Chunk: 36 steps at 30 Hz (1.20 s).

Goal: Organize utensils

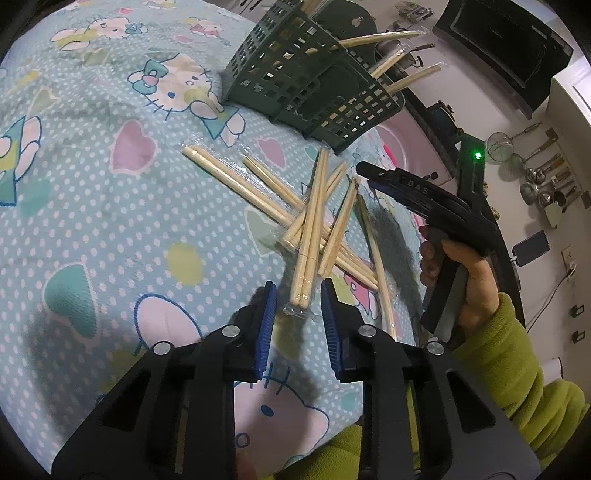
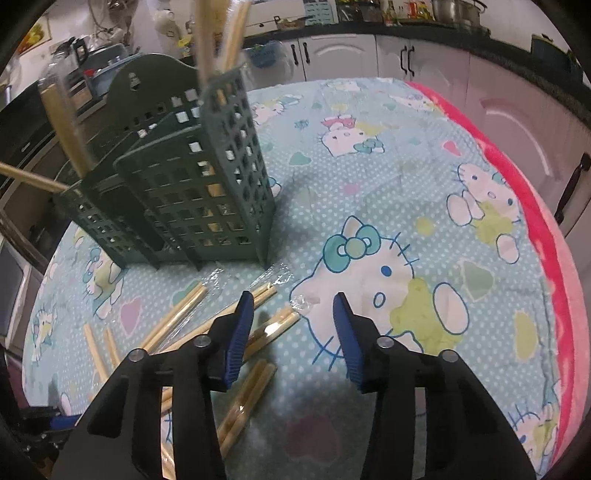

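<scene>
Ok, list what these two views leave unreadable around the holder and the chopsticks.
- Right wrist view: chopsticks standing in the green holder are motion-blurred and cut by the top edge; count unclear.
- Left wrist view: holder's inside hidden by its lattice wall.
- Right wrist view: the right gripper body covers part of the loose chopsticks.
- Left wrist view: hanging utensils too small.

I'm looking into a home kitchen. Behind the work surface I see white cabinets (image 2: pixel 340 55) with dark handles under a dark counter (image 2: pixel 424 27) crowded with pots (image 2: pixel 456 9) and bottles. On the far wall hang ladles (image 1: pixel 543 184) and a strainer (image 1: pixel 500 146), and a black oven (image 1: pixel 517 51) stands near them. The surface itself wears a cartoon-cat cloth (image 2: pixel 388 229) over a pink cover (image 2: pixel 524 177), which is household stuff, not shop or lab fittings.
</scene>
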Available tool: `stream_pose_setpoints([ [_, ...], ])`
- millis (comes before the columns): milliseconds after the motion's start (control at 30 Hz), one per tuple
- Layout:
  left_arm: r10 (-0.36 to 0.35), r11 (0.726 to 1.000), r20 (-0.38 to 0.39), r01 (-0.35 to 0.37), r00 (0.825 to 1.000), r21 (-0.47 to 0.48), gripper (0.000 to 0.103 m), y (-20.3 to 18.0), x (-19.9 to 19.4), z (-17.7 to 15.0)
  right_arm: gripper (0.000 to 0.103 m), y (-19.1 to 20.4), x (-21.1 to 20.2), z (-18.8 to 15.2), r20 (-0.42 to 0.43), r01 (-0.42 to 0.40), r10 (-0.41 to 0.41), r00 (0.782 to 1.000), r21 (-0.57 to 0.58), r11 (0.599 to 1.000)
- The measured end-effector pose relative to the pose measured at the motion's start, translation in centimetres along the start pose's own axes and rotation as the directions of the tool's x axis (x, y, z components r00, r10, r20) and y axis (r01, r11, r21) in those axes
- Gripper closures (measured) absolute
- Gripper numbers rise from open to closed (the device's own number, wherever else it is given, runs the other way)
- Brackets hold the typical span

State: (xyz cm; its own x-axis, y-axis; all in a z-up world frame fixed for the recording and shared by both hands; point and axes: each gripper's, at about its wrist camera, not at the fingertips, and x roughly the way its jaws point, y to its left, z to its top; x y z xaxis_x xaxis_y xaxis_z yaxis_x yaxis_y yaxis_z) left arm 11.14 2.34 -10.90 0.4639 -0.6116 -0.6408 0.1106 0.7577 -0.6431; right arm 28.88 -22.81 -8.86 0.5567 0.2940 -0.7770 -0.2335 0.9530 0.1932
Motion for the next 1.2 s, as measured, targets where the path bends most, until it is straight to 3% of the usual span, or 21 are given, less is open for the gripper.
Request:
stream_pose_setpoints([
  [100,-0.001,1.0,0.001,0.001,1.0,0.003,0.087,0.0,-0.1,-0.1,0.074,-0.5,0.7,-0.1,-0.016,-0.013,0.013,1.0,0.026,1.0],
  [533,0.006,1.0,0.017,-0.007,1.0,0.013,0.093,-0.1,-0.6,0.1,0.094,-0.7,1.2,0.1,0.004,-0.019,0.018,1.0,0.022,1.0],
  [800,0.013,0.999,0.049,-0.015,0.999,0.042,0.094,-0.6,-1.3,0.4,0.097,-0.3,-1.1,0.2,0.073,-0.025,0.024,0.997,0.011,1.0],
  [1200,0.04,0.993,0.166,-0.057,0.985,0.102,0.097,-2.3,-4.0,1.4,0.098,1.6,-6.4,0.6,0.202,-0.049,0.059,0.978,-0.052,0.997],
])
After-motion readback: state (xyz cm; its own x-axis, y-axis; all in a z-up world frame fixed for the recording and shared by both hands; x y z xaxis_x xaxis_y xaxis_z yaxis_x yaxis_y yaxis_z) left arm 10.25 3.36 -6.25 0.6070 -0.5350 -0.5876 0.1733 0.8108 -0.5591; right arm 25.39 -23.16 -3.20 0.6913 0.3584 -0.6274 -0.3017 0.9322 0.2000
